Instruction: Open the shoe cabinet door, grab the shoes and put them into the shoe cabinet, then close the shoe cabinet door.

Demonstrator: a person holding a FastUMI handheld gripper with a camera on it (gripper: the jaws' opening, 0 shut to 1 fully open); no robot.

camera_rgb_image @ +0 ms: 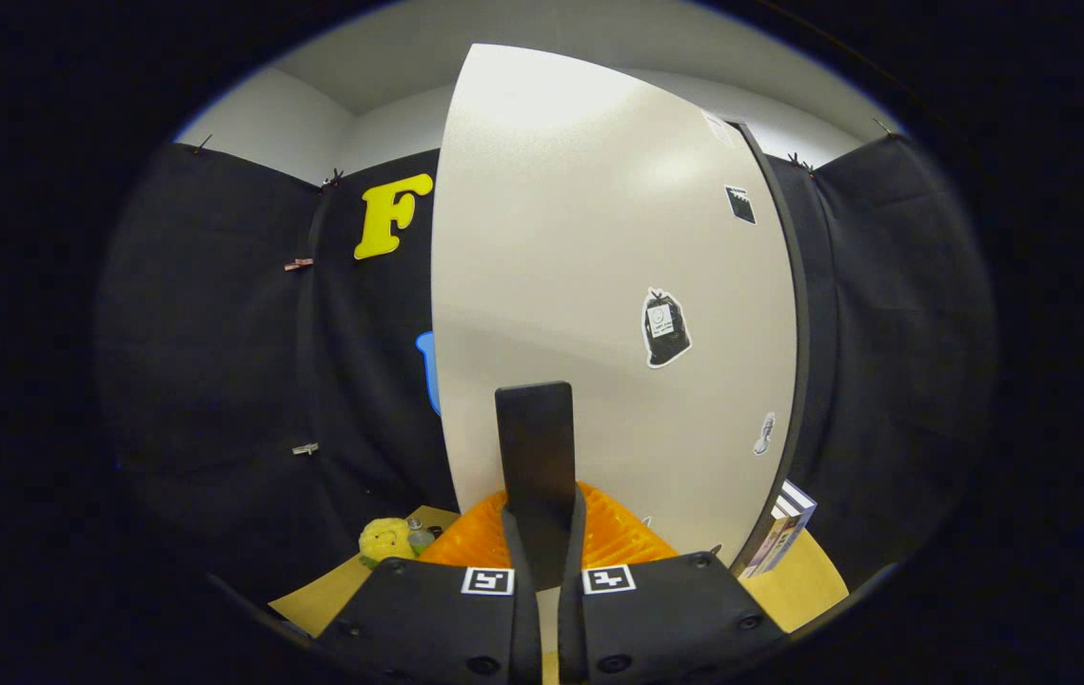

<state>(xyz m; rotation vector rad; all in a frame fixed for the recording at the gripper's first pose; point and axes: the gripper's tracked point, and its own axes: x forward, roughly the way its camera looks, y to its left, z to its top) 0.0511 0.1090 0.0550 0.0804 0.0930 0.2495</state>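
The shoe cabinet's pale door [599, 285] rises right in front of me, with a few stickers on it. A dark upright edge [794, 333] borders its right side. A flat dark handle tab [534, 438] stands up at the door's lower part, between my fingers. My gripper [542, 509] is shut on this tab, and its ridged fingers [622, 533] press on the tab from both sides. I cannot tell from here whether the door is ajar or flush with the cabinet.
A yellow plush toy [384, 539] and a small bottle [419, 538] sit on the light wooden surface [323, 595] to the left of the fingers. Some books [784, 528] lean by the cabinet's right edge. Black cloth walls surround the booth.
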